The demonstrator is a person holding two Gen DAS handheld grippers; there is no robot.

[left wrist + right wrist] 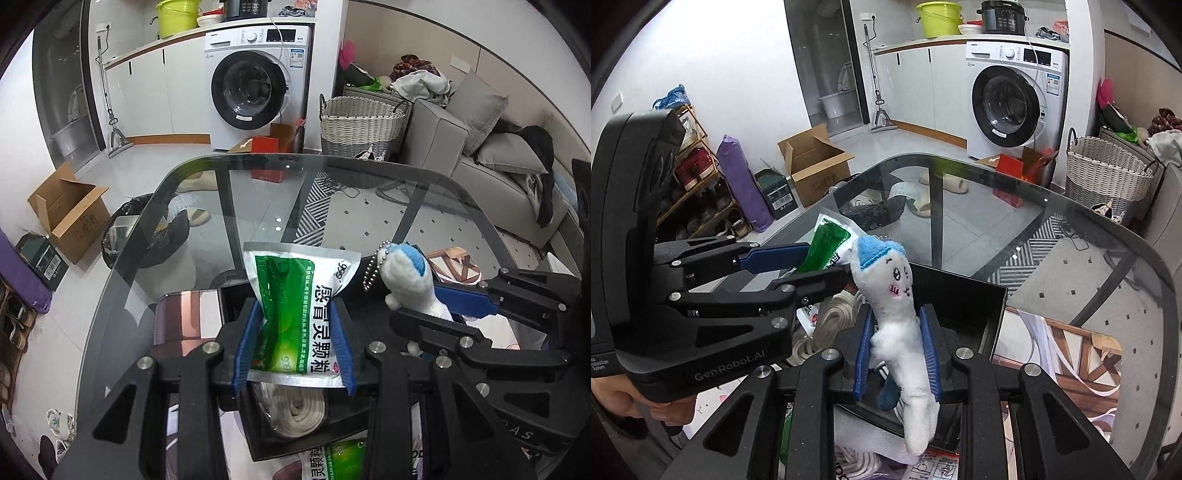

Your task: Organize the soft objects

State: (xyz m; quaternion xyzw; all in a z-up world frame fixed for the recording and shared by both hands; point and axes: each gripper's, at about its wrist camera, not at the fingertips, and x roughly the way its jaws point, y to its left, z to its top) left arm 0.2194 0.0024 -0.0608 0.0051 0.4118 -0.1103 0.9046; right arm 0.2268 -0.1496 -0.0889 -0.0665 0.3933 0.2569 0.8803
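My left gripper [293, 328] is shut on a green and silver medicine sachet [295, 299] and holds it above a black box [258, 432] on the glass table [258, 192]. A bag of coiled white cord [299, 413] lies in the box below it. My right gripper [897, 341] is shut on a white plush toy with a blue cap [897, 302], over the same black box [964, 295]. The toy [404, 275], with its bead chain, and the right gripper [448, 308] show at the right of the left wrist view. The left gripper [812, 262] with the sachet [827, 240] shows at the left of the right wrist view.
A second green sachet [343, 459] lies under the table glass area near the front. A patterned card [1067, 354] lies on the table to the right. Beyond stand a washing machine [255, 88], a wicker basket [364, 123], a cardboard box [66, 210], a sofa [491, 147].
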